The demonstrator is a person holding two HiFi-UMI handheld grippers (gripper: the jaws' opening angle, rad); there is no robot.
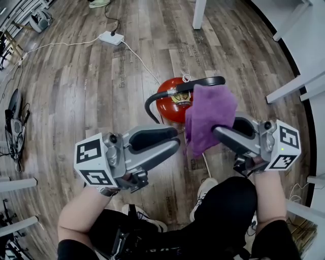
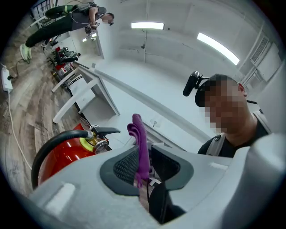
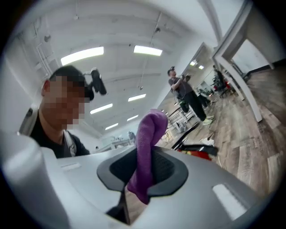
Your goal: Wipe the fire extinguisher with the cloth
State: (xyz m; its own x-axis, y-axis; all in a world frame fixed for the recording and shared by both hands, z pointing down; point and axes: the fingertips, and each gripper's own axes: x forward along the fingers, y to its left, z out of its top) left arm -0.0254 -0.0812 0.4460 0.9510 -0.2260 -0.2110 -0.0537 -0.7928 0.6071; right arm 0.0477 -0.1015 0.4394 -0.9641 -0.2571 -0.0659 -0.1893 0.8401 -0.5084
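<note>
A red fire extinguisher [image 1: 170, 106] with a black handle and hose stands on the wood floor ahead of me. A purple cloth [image 1: 209, 117] hangs just right of it, above the floor. My right gripper [image 1: 217, 133] is shut on the cloth; in the right gripper view its pads pinch the cloth [image 3: 149, 129] with a fold sticking up. My left gripper [image 1: 176, 145] points toward the cloth's lower edge. In the left gripper view a thin edge of cloth [image 2: 139, 138] lies between the parted jaws of my left gripper [image 2: 145, 165], against one pad only. The extinguisher [image 2: 62, 154] shows beyond.
A white power strip [image 1: 110, 37] with cables lies on the floor behind the extinguisher. White table legs [image 1: 199, 12] stand at the back and right. My knees and a shoe [image 1: 205, 189] are just below the grippers. Another person [image 3: 185, 91] stands far off.
</note>
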